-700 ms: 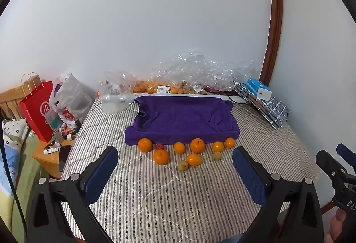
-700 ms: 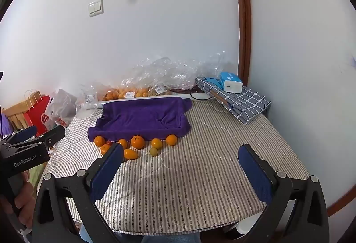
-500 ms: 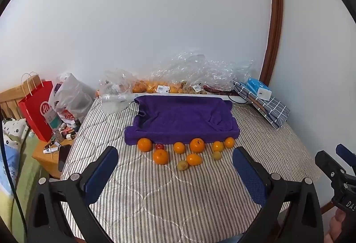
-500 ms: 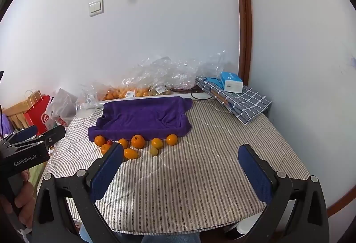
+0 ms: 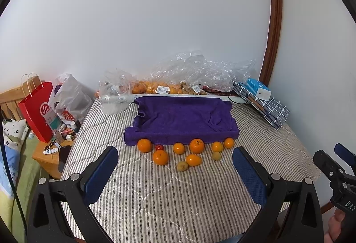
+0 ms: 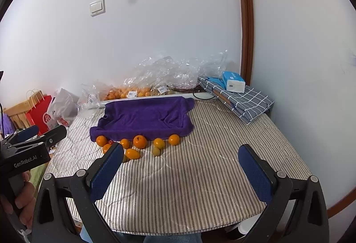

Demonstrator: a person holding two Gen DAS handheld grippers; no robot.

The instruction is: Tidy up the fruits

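left gripper [image 5: 175, 174]: spread wide, holds nothing | right gripper [image 6: 181, 168]: spread wide, holds nothing | fruits [image 5: 184, 151]: ahead of both | phone [image 5: 64, 157]: only left view shows it

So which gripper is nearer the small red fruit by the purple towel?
Left. The left gripper faces the small red fruit nearly head-on; the right gripper points further right, the fruit beside its left finger.

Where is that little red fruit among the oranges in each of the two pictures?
Left wrist view: the small red fruit sits centre-left, just in front of the purple towel.
Right wrist view: the fruit peeks out left of centre, above the near gripper finger.
Shared landmark: the purple towel behind the fruit row.
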